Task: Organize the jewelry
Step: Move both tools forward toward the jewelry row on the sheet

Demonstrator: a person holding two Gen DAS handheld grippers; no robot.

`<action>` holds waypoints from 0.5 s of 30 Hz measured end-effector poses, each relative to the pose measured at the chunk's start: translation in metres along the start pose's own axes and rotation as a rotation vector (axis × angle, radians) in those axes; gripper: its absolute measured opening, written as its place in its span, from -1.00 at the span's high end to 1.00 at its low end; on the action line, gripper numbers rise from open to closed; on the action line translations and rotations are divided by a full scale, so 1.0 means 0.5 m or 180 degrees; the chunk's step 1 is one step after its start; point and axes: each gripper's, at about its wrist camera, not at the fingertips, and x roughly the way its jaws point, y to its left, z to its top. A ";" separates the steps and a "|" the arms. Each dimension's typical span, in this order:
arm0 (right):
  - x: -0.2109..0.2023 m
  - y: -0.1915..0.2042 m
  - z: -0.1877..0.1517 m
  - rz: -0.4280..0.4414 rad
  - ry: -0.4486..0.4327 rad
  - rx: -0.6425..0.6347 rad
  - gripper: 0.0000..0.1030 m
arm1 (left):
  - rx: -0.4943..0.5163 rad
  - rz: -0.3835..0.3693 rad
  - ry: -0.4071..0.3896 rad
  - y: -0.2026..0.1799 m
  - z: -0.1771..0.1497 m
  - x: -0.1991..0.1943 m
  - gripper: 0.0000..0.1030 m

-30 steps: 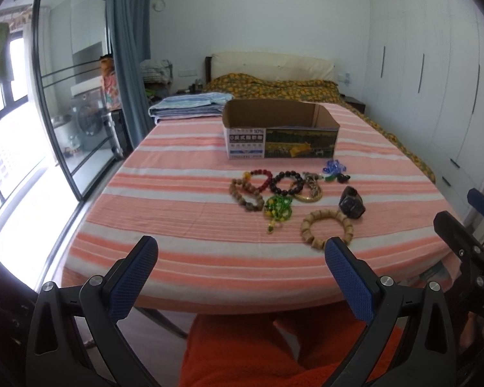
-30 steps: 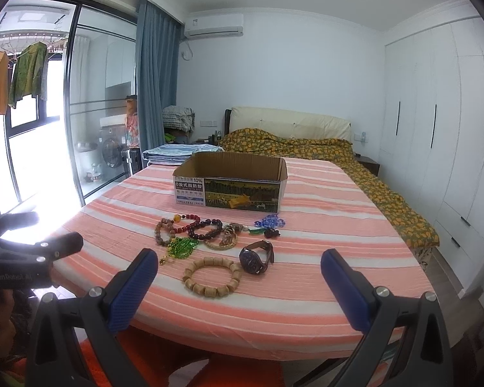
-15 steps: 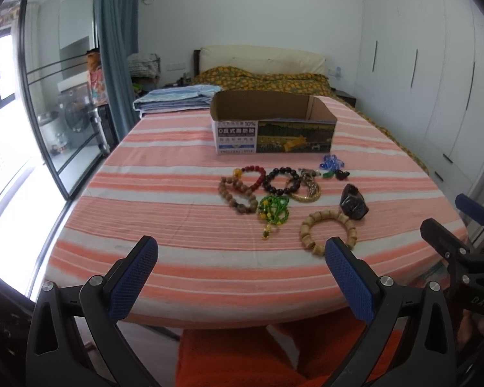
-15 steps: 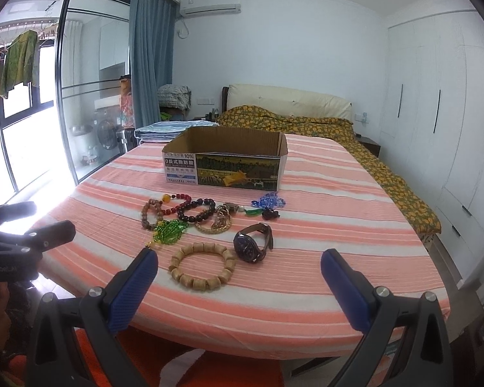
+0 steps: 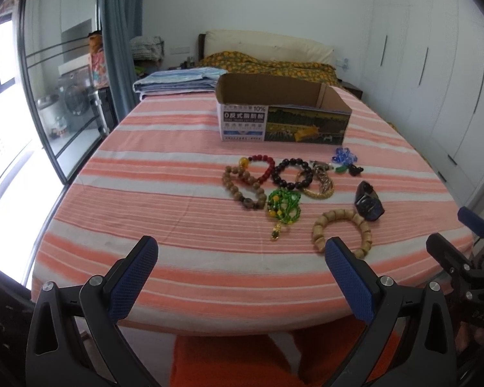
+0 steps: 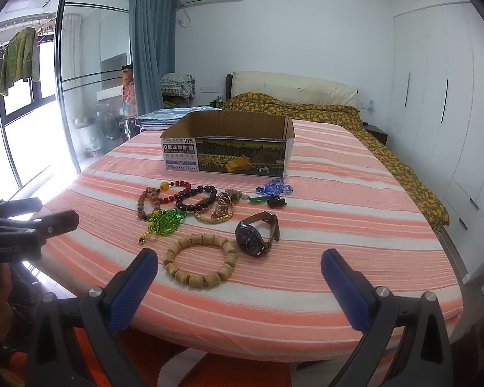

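Note:
Several pieces of jewelry lie on the striped tablecloth [image 5: 164, 213] in front of an open cardboard box [image 5: 282, 113] [image 6: 229, 148]. Nearest me is a pale wooden bead bracelet [image 5: 342, 230] [image 6: 200, 264], with a dark wristwatch [image 5: 368, 204] [image 6: 258, 232] beside it. Behind lie green beads [image 5: 284, 206] [image 6: 166, 221], a brown bead bracelet [image 5: 242, 187], a black bead bracelet [image 5: 292, 172] [image 6: 196, 200], a gold chain [image 6: 217, 214] and blue beads [image 5: 342, 156] [image 6: 274, 188]. My left gripper [image 5: 238, 258] and right gripper [image 6: 238, 269] both hover open, near the table's front edge, holding nothing.
A bed [image 6: 306, 103] with a patterned cover stands behind the table. White wardrobes [image 6: 435, 96] line the right wall. Glass doors [image 5: 55, 80] and a blue curtain [image 6: 148, 48] are on the left. Folded fabric [image 5: 180, 80] lies at the table's far left. Orange fabric [image 5: 235, 361] shows below the front edge.
Both grippers have moved forward toward the table, so the jewelry looks larger and closer. Nothing on the table has shifted, and both grippers stay open.

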 end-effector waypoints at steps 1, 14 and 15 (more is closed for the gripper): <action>0.002 0.001 0.000 0.0006 0.0004 -0.0004 -1.00 | -0.0001 0.0006 0.0014 0.000 0.000 0.003 -0.99; 0.029 -0.018 -0.006 -0.0031 0.0077 0.0071 -1.00 | -0.0016 -0.0013 0.0169 0.002 0.003 0.043 -0.99; 0.033 -0.020 -0.006 -0.0032 0.0097 0.0084 -1.00 | -0.0067 -0.0034 0.0190 0.009 0.005 0.046 -0.99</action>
